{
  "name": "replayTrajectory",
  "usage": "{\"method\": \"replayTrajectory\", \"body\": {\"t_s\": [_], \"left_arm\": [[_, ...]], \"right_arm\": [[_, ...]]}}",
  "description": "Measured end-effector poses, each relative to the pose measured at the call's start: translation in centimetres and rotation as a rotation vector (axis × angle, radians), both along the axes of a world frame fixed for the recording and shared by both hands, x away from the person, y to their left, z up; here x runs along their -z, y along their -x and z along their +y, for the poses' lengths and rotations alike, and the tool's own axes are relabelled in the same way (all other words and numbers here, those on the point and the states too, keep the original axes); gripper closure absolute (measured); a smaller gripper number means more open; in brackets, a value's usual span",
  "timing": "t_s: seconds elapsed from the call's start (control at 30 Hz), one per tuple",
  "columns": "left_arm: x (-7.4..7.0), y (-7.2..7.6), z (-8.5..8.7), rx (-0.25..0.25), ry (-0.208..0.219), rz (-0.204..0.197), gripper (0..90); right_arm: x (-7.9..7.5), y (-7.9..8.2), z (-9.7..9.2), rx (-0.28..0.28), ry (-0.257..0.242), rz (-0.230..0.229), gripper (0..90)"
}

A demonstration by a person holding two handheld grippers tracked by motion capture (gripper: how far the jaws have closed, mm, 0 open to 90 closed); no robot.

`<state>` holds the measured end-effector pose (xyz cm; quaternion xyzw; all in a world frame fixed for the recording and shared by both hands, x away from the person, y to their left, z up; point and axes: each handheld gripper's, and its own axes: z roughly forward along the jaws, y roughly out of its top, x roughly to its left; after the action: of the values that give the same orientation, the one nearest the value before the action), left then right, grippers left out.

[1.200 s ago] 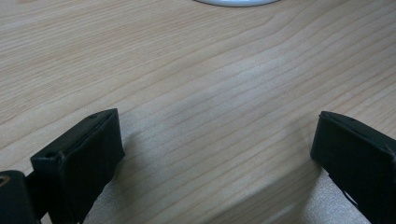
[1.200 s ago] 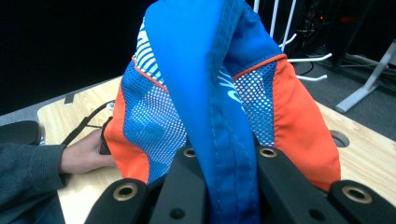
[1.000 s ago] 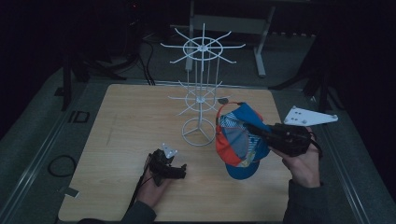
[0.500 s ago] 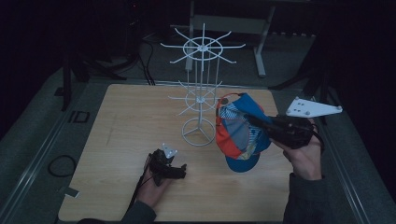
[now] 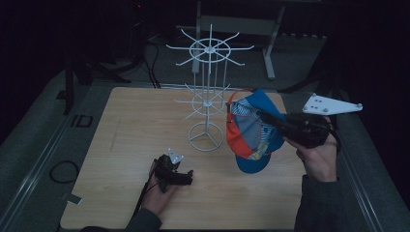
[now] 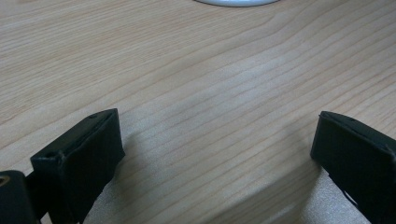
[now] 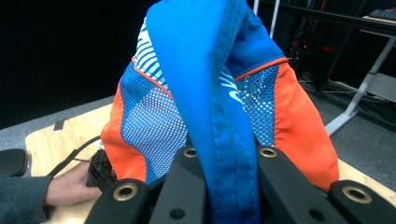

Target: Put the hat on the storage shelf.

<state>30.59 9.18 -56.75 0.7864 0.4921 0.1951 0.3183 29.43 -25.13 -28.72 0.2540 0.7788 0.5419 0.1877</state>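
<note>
At the left of the pale wooden table (image 5: 121, 125), the left gripper (image 5: 186, 178) rests low on the wood near the front edge. In the left gripper view its black jaws stand wide apart with nothing but bare wood grain between them. It is too far from the work to steady anything if the stand should tip.

In the middle stands the white wire display stand with two tiers of radiating hook arms and a round ring base (image 5: 208, 104). It looks light and top-heavy, so a sideways push from the cap could rock it or slide it along the table. The thin arms could also snag the mesh instead of passing cleanly under the crown.

To the right, the blue, orange and white mesh-panelled cap (image 5: 251, 130) hangs in the air just beside the stand's lower tier, held up off the table. The right gripper (image 5: 270, 121) is clamped on the cap's blue brim (image 7: 219, 121), the jaws pressed together on the folded fabric in the right gripper view. The grip sits on one narrow strip of soft cloth, so the cap could swing, twist or slip free as it is brought over a hook. In the dim high view it is hard to tell whether the cap already touches a wire arm; if it does, a careless pull would drag the stand along.
</note>
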Motion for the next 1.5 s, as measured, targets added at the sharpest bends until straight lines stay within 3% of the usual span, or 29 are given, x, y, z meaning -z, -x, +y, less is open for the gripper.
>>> {"method": "replayTrajectory", "body": {"t_s": [0.67, 1.3, 1.5], "left_arm": [[0.0, 0.0, 0.0, 0.000, 0.000, 0.000, 2.6], [0.0, 0.0, 0.0, 0.002, -0.003, 0.001, 2.6], [0.0, 0.0, 0.0, 0.002, -0.002, 0.001, 2.6]], "right_arm": [[-2.2, -0.9, -0.7, 0.030, -0.055, -0.059, 88.3], [-3.9, -1.2, -1.3, 0.043, -0.120, -0.095, 88.3], [-4.2, -1.8, -0.7, 0.028, -0.136, -0.087, 88.3]]}}
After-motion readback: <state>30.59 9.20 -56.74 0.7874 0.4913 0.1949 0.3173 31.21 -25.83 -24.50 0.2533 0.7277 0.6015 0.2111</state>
